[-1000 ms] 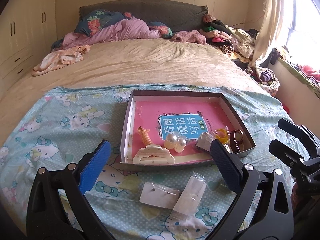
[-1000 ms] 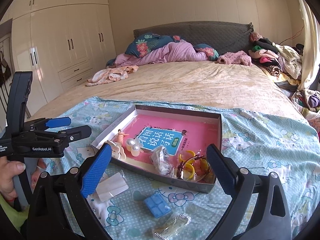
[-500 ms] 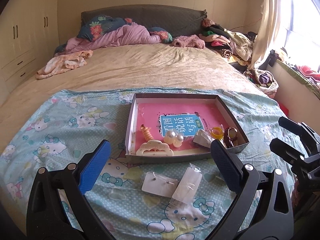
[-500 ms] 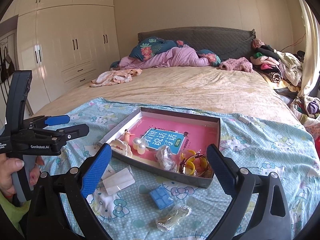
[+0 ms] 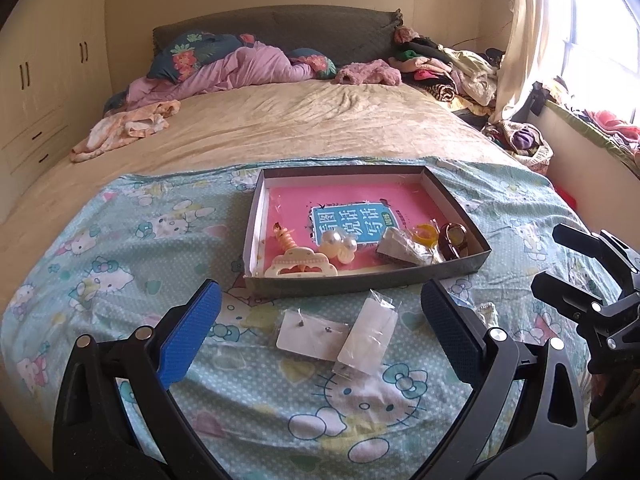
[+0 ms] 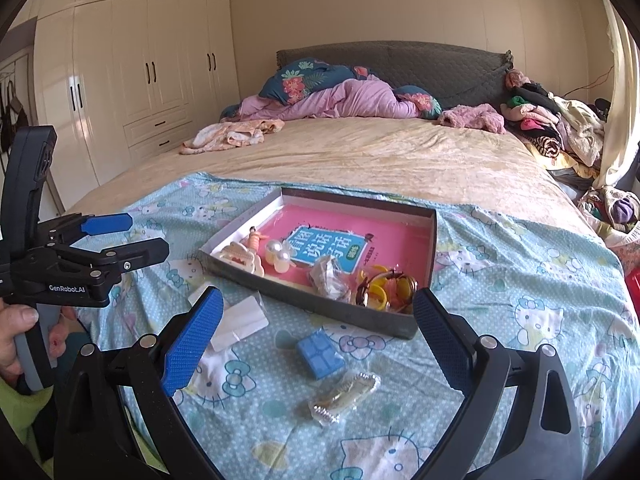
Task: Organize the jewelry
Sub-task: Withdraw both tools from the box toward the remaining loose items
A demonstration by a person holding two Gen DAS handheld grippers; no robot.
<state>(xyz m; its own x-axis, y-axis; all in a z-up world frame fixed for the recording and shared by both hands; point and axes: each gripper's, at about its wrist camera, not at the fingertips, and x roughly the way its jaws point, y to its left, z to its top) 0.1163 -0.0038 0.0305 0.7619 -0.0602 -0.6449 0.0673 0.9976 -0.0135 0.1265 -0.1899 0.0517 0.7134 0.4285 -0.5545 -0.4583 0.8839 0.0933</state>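
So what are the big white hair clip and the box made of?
The hair clip looks like glossy cream plastic, smooth and shiny. The box seems to be thin cardboard: matte dark outside, white inside, with sharp folded corners.

The left tool hangs with its two blue-padded fingers spread wide, nothing between them. From the right wrist view the same left tool shows side-on at the left edge, its black fingers pointing rightward and level, one above the other with a gap between them. The person's left hand wraps its grey handle, thumb on top. The right tool also stands wide apart and holds nothing. In the left wrist view the right tool enters from the right edge, black fingers parted and aimed leftward.
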